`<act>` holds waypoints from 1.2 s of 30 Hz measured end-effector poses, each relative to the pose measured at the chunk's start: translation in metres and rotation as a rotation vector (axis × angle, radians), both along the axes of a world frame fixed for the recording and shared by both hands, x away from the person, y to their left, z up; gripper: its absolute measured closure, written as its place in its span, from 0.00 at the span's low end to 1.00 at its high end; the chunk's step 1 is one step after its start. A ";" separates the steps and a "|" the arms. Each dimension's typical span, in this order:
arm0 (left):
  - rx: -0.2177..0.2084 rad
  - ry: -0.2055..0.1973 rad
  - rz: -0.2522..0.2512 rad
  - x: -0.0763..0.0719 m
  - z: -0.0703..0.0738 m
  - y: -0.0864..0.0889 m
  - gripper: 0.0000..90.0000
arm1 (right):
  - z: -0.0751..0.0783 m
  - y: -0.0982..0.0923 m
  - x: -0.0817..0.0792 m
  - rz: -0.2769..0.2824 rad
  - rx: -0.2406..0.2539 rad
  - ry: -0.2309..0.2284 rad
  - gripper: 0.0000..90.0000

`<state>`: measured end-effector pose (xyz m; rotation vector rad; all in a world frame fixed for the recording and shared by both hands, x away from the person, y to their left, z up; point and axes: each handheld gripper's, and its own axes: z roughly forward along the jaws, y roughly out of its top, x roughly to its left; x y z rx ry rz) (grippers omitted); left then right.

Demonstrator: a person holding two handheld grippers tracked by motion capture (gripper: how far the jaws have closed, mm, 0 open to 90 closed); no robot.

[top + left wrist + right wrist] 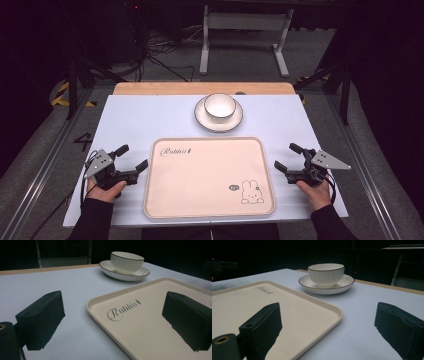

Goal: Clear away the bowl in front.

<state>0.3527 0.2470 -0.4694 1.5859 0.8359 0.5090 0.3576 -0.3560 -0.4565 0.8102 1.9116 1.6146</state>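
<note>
tray (210, 177): cream, rounded corners, rabbit print | between both grippers' fingers | left gripper (134, 157) gaping, empty | right gripper (289, 156) gaping, empty

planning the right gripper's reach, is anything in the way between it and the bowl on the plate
Nothing visible blocks it. The right gripper is open beside the tray's right edge, and bare table lies between it and the bowl on its plate. The tray's far right corner sits just beside that line.

White bowl (219, 105) on a saucer (235, 121), well beyond the tray on the pale table (150, 115).
</note>
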 end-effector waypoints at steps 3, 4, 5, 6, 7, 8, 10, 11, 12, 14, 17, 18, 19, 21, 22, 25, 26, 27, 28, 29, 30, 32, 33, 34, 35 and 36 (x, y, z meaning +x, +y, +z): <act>-0.018 -0.011 0.003 -0.001 0.001 -0.001 0.06 | 0.000 0.001 0.000 -0.002 -0.014 -0.002 0.09; -0.009 -0.017 -0.001 -0.001 0.002 0.000 0.06 | 0.000 0.002 0.000 -0.002 -0.014 -0.002 0.09; -0.009 -0.018 0.001 -0.001 0.003 0.000 0.06 | 0.000 0.001 0.000 -0.006 -0.013 -0.004 0.09; -0.010 -0.014 0.002 -0.001 0.003 0.000 0.06 | 0.000 0.001 0.000 -0.009 -0.007 -0.001 0.09; -0.004 -0.018 0.001 -0.001 0.004 0.000 0.06 | 0.000 0.001 0.000 -0.012 -0.004 -0.002 0.10; -0.011 -0.013 0.003 -0.002 0.005 0.000 0.06 | 0.000 0.000 -0.001 -0.017 0.004 -0.003 0.10; -0.015 -0.019 0.005 -0.002 0.007 0.000 0.06 | 0.000 0.000 0.000 -0.027 0.008 0.001 0.10; -0.017 -0.024 0.004 -0.002 0.008 0.001 0.06 | 0.000 0.000 0.000 -0.029 0.007 0.001 0.11; -0.021 -0.027 0.002 -0.002 0.009 0.001 0.05 | 0.000 0.000 0.000 -0.030 0.005 0.001 0.12; -0.031 -0.031 -0.005 -0.002 0.012 0.001 0.05 | 0.000 0.001 -0.001 -0.032 0.002 0.000 0.12; -0.029 -0.034 -0.014 -0.001 0.017 0.001 0.05 | 0.000 -0.001 -0.001 -0.033 0.015 -0.002 0.12; -0.025 -0.038 -0.015 -0.001 0.019 0.001 0.05 | -0.001 -0.001 -0.001 -0.035 0.019 -0.003 0.12; -0.022 -0.039 -0.014 -0.001 0.022 0.000 0.05 | -0.001 -0.001 -0.001 -0.035 0.021 -0.002 0.12; -0.016 -0.046 -0.012 -0.001 0.025 0.000 0.05 | 0.000 -0.001 -0.001 -0.035 0.019 -0.003 0.12; -0.016 -0.049 -0.011 -0.001 0.027 0.000 0.05 | 0.000 -0.001 -0.001 -0.034 0.018 -0.004 0.12; 0.009 -0.044 0.004 -0.003 0.032 -0.001 0.05 | 0.000 -0.001 -0.001 -0.034 0.018 0.000 0.12; 0.006 -0.046 0.013 -0.003 0.033 -0.002 0.05 | 0.000 -0.001 0.000 -0.034 0.014 0.000 0.12; 0.007 -0.039 0.012 -0.003 0.034 -0.001 0.05 | 0.000 0.000 -0.001 -0.034 0.011 0.000 0.12; -0.007 -0.032 0.014 -0.003 0.036 -0.001 0.05 | 0.000 0.000 -0.001 -0.035 0.009 -0.001 0.12; -0.021 -0.032 0.012 -0.003 0.037 -0.001 0.05 | 0.000 0.000 -0.001 -0.035 0.008 -0.002 0.12; -0.020 -0.031 0.008 -0.003 0.039 -0.001 0.04 | 0.000 0.000 -0.001 -0.036 0.010 -0.002 0.12; -0.026 -0.033 0.002 -0.002 0.042 -0.002 0.03 | 0.000 0.000 -0.001 -0.038 0.013 0.000 0.12; -0.033 -0.036 0.000 -0.002 0.044 -0.003 0.03 | 0.000 0.000 -0.001 -0.038 0.013 0.000 0.12; -0.035 -0.037 0.003 -0.002 0.045 -0.004 0.03 | 0.000 0.000 -0.001 -0.039 0.013 0.000 0.12; -0.038 -0.036 0.008 -0.001 0.047 -0.005 0.03 | 0.000 0.000 -0.001 -0.039 0.012 0.000 0.12; -0.039 -0.038 0.008 0.000 0.049 -0.006 0.03 | 0.000 0.000 -0.001 -0.040 0.013 0.000 0.12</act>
